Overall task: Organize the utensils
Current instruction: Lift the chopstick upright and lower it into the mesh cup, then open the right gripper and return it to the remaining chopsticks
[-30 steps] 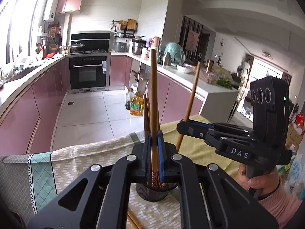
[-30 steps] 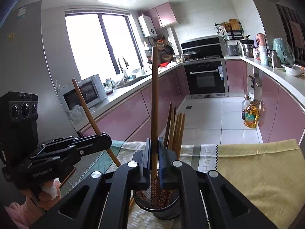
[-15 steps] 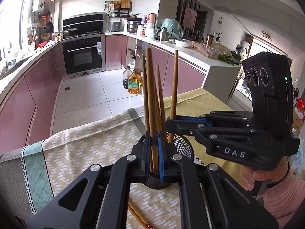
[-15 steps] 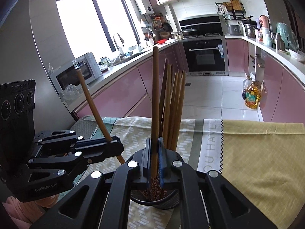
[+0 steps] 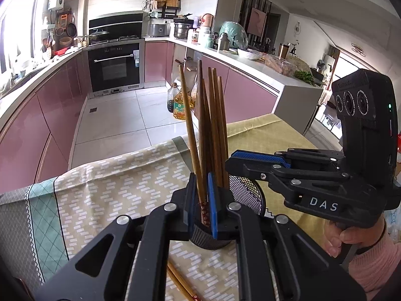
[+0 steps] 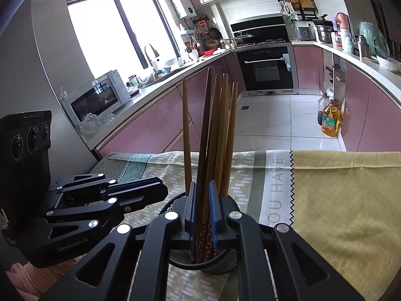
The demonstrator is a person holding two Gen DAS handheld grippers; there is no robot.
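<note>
Left tongs (image 5: 201, 202) and right tongs (image 6: 202, 200) both hover just before the holder (image 5: 248, 195), tips converging from either side. Jaws of each stand slightly parted and pinch nothing; the sticks seen through each gap stand in the holder beyond. Seven or so chopsticks (image 5: 213, 125) stand bundled in the holder, one leaning away to the left. Two loose chopsticks (image 5: 180, 284) lie on the cloth (image 5: 112, 188) in front of the holder.
</note>
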